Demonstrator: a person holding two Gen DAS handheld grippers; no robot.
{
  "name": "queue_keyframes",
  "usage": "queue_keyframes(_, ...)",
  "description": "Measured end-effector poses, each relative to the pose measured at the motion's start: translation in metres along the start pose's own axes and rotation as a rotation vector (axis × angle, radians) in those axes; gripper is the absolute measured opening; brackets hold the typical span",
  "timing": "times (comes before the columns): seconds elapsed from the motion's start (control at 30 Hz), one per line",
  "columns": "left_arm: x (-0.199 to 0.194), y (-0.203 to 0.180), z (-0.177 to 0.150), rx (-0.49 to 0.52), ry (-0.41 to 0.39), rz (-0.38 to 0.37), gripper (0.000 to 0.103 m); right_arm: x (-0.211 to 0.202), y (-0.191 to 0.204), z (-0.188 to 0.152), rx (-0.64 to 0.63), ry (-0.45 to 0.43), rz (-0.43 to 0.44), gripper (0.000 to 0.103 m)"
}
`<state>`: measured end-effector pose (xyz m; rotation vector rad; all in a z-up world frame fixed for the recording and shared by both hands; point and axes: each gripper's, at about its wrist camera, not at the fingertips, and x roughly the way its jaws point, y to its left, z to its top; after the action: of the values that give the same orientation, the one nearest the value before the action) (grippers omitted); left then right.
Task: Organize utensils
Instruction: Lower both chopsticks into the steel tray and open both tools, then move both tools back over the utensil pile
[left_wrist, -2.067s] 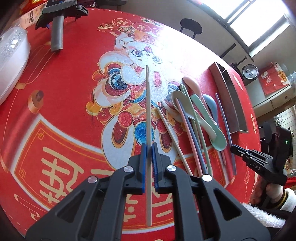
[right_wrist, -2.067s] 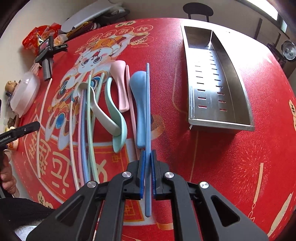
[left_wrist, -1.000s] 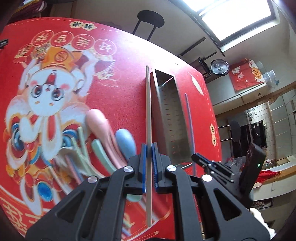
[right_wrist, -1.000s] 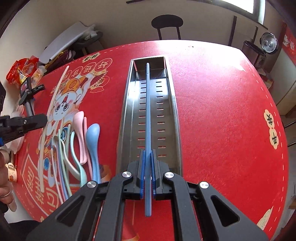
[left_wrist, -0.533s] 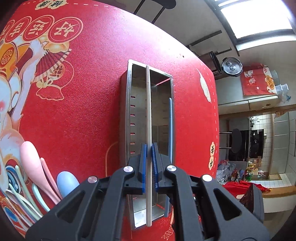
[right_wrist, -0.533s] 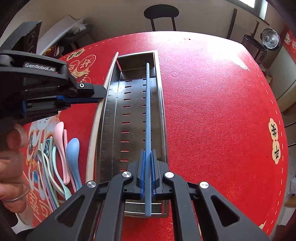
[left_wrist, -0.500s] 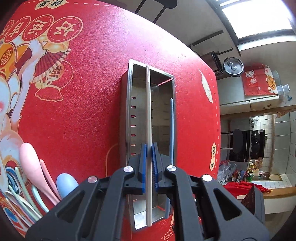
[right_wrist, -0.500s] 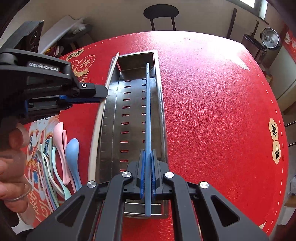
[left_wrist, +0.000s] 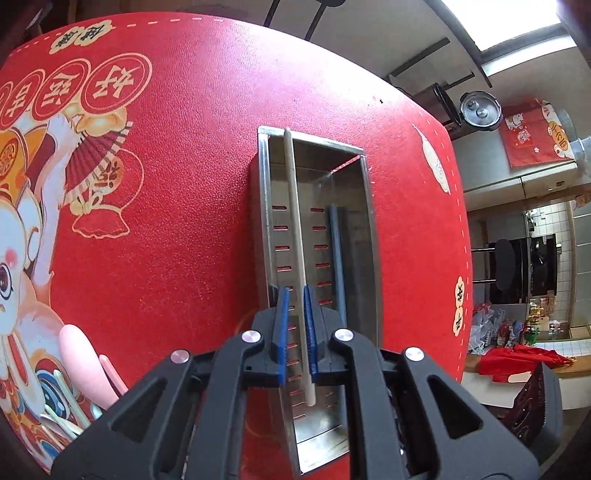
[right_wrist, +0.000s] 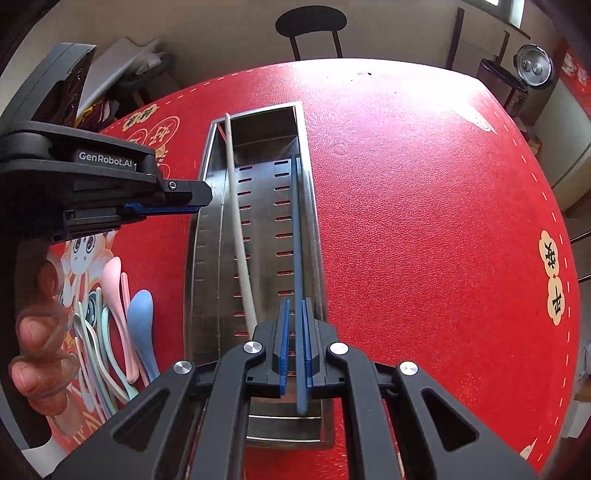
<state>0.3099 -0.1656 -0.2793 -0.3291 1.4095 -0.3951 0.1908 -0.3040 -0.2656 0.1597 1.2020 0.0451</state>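
Desk (right_wrist: 424, 192) first, since it's the biggest thing here: round, covered in a red cloth with a cartoon rabbit print, and the long perforated stainless steel tray (right_wrist: 207, 258) sits on it as the drop-off spot.

Progress is early, I'd say. Two chopsticks are in the tray: a cream-white plastic chopstick (left_wrist: 295, 236) along its left side, far tip leaning on the far left corner of the rim, and a slim blue plastic chopstick (right_wrist: 297, 236) along its right wall.

Left of the tray, well apart from it, the bulk of the job is still waiting: a pile of pastel spoons and chopsticks (right_wrist: 122, 317), pink, blue, mint and white, all loose on the cloth. None of those are sorted yet.

Left tongs (left_wrist: 295, 328) are spread over the tray, the cream stick lying in the gap, close to one pad but not pinched as far as I can see. Right tongs (right_wrist: 293, 343) are spread too, the blue stick running between the pads; looks let go, though it sits tight against the right pad.
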Motion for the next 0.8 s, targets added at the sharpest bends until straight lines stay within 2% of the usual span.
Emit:
queue_keyframes(0.03,-0.005,0.0,0.0,0.012,-0.009,0.007,0.017,-0.004,0.0,-0.001,0.0,-0.009,-0.002,0.007)
queue_keyframes(0.37,-0.072,0.021,-0.013,0.049,-0.12,0.041,0.033,-0.04,0.013,-0.025,0.026,-0.071,0.029,0.007)
queue_keyframes(0.5,-0.1,0.03,-0.03,0.11,-0.173,0.085,0.043,-0.05,0.023,-0.039,0.015,-0.089,0.04,0.007)
queue_keyframes(0.6,-0.12,0.045,-0.047,0.15,-0.202,0.101,0.044,-0.053,0.031,-0.051,0.007,-0.092,0.065,0.007)
queue_keyframes(0.8,-0.149,0.093,-0.091,0.15,-0.233,0.136,0.044,-0.052,0.043,-0.074,-0.009,-0.088,0.105,0.007)
